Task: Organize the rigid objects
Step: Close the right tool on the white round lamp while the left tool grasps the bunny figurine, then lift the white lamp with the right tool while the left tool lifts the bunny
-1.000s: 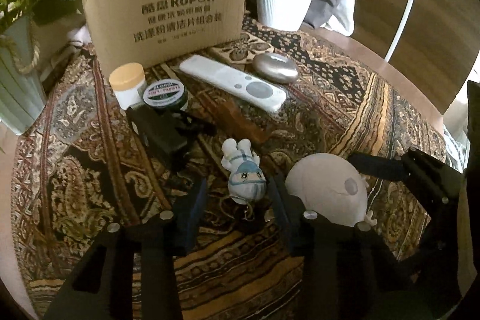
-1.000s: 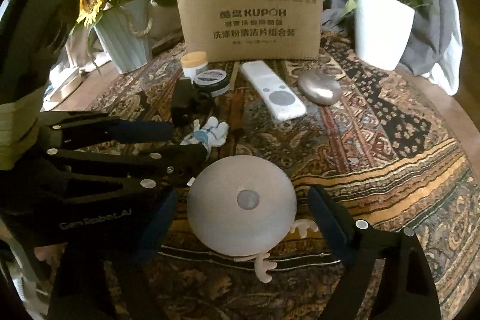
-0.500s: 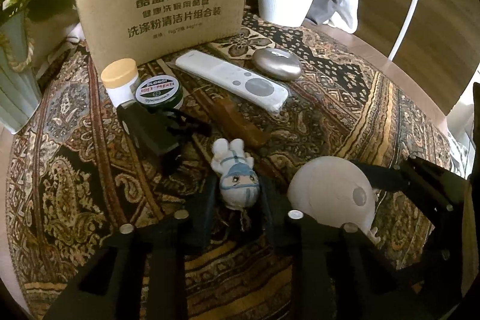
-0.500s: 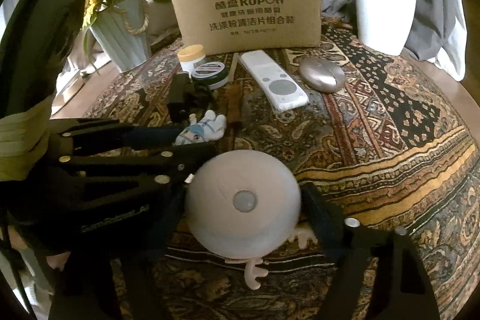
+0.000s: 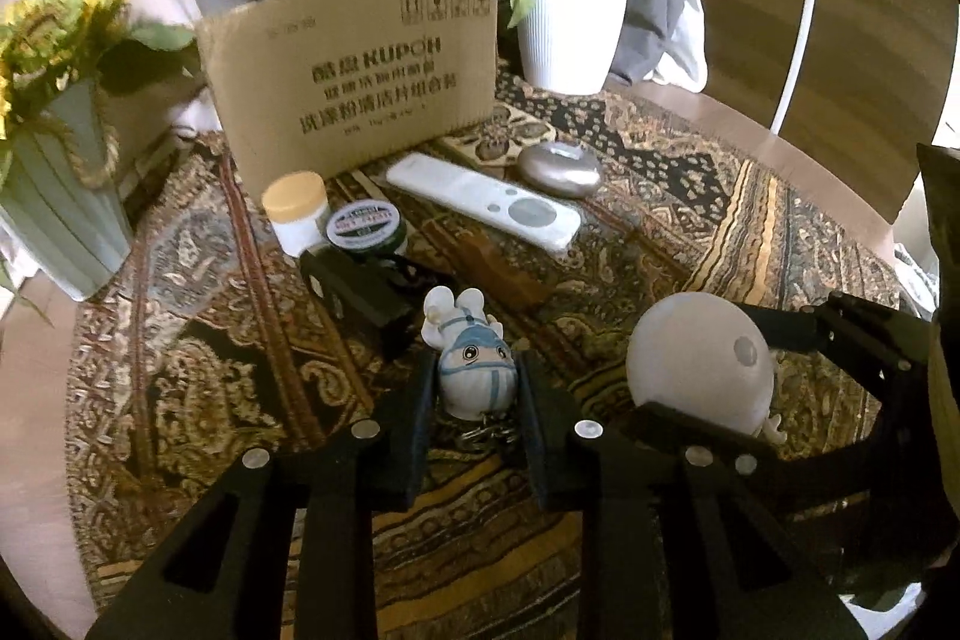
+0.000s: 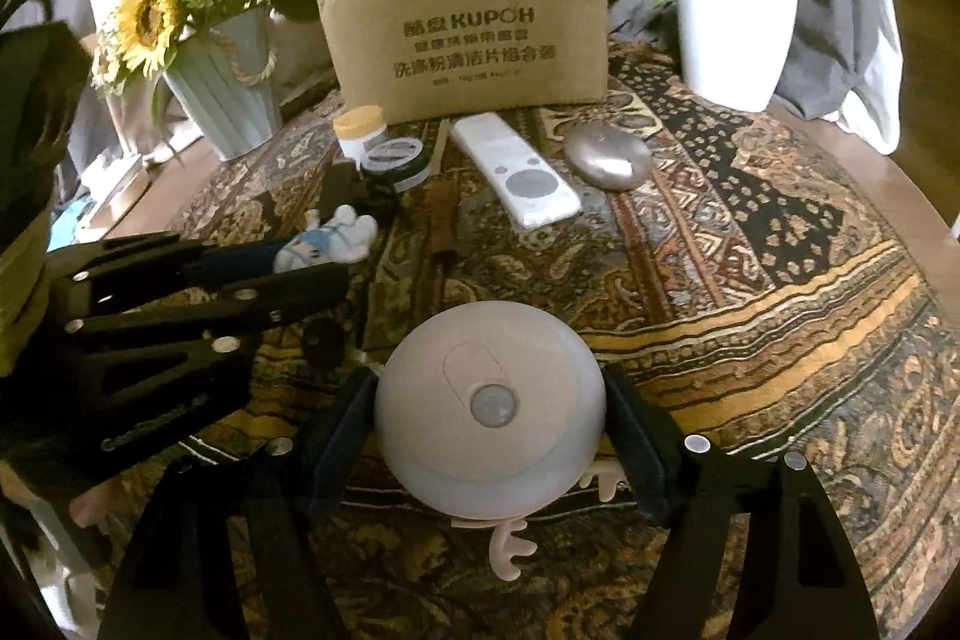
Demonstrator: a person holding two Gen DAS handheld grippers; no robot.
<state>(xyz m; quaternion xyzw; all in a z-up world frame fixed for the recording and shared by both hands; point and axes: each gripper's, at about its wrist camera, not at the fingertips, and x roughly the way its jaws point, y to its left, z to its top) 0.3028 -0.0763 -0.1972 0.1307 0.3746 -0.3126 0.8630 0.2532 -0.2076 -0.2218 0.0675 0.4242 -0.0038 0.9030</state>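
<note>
my left gripper point(image 5: 474, 388) pinches the small figurine point(image 5: 474, 370), my right gripper point(image 6: 489, 436) clamps the round night light point(image 6: 489, 418) (both low over the rug point(image 6: 750, 250)); neither yet joins the row by the remote point(image 6: 522, 172).

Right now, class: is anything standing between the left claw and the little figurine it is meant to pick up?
No. The left claw already has its fingers on either side of the figurine, with nothing in between. The black clip lies just beyond it.
</note>
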